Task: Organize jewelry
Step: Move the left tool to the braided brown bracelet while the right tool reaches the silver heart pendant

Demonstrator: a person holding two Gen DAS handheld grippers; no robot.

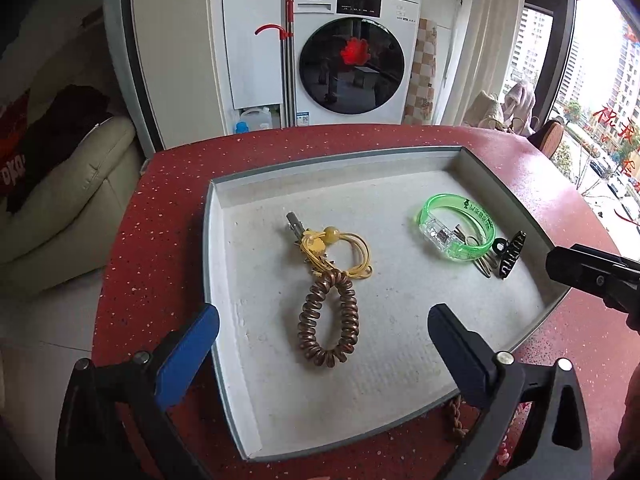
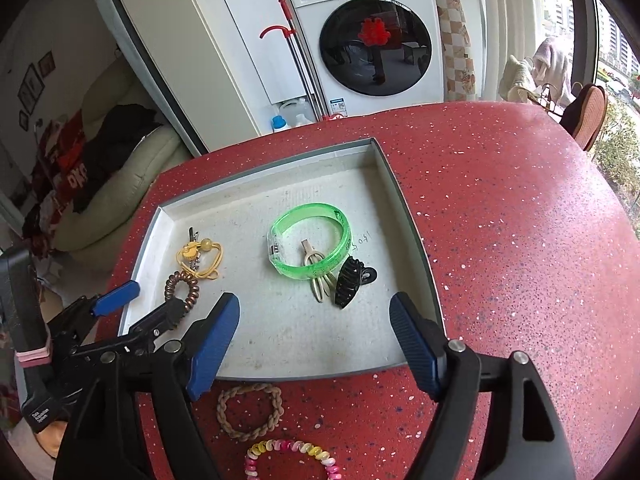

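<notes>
On the red speckled table (image 2: 500, 208), a shallow grey tray (image 2: 412, 240) with a pale lining is sitting as the collecting place, and most of the jewelry is already lying in it, sorted by kind, it seems. Toward the tray's left edge a brown coil band (image 1: 329, 322) is resting against a yellow cord tie (image 1: 340, 254) with a bead, the two touching, probably because they are both soft hair ties. Toward the right edge a green bangle (image 2: 310, 246) is lying flat around part of a beige hair clip (image 2: 318, 276), with a black claw clip (image 2: 350, 282) just beside it, so the stiff pieces are keeping together.

Outside the tray, on the table's near edge, a braided tan ring (image 2: 250, 410) and a pink and yellow coil bracelet (image 2: 292, 460) are still waiting, close together just below the tray's near wall; these look like the remaining work.

The left gripper (image 1: 324, 344) is hovering over the tray's near-left part with its jaws spread wide and nothing between them. The right gripper (image 2: 316, 340) is hanging over the tray's near edge, likewise wide and holding nothing, and is pointing into the tray, not at the loose pieces. I judge that one of them next needs to drop back toward the braided ring.
</notes>
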